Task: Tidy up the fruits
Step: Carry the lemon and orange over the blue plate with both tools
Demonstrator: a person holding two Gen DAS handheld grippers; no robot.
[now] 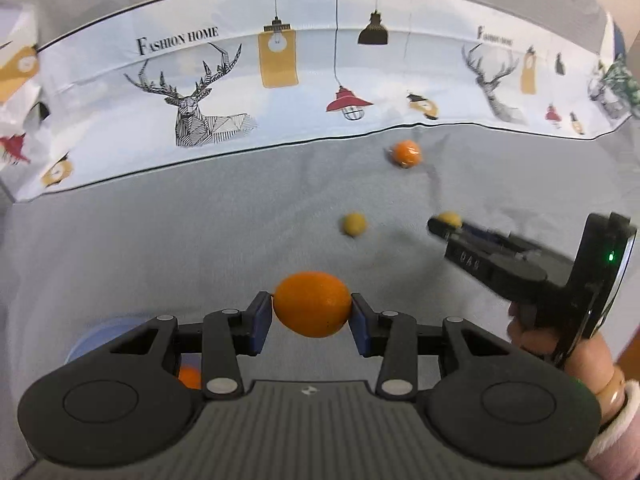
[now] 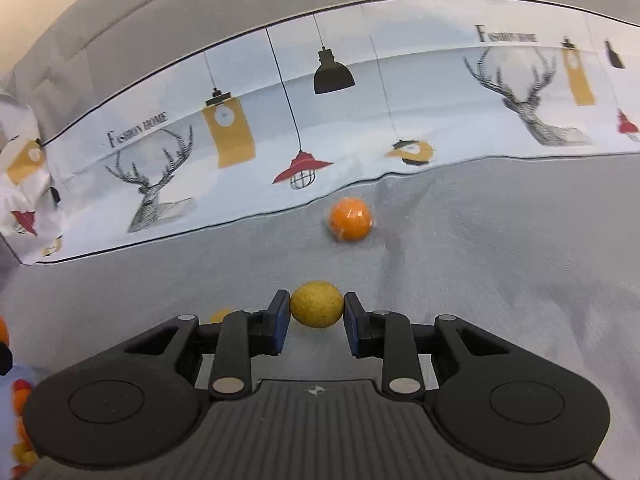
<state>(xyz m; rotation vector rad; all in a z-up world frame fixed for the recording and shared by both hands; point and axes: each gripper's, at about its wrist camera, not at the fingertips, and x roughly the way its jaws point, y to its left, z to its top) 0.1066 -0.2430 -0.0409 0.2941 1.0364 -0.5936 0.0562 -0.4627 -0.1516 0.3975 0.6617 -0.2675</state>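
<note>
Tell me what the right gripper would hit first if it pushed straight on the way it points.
Probably the grey cloth; the right gripper, shut on a yellow fruit, angles downward. The orange fruit lies farther ahead.

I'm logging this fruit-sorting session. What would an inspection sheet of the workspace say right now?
Surface: grey cloth, wrinkled, bare between fruits.
Job's things: large orange in the left hand-held gripper; small yellow fruit in the right hand-held gripper; wrapped orange fruit and loose yellow fruit lying on the cloth; blue bowl holding fruit, at lower left of the left wrist view.
Clutter: nothing seen.
Grippers: both shut on fruit, pads pressing its sides.
Cables: nothing seen.
Surroundings: printed fabric with deer and lamps behind; a hand on the right tool.
</note>
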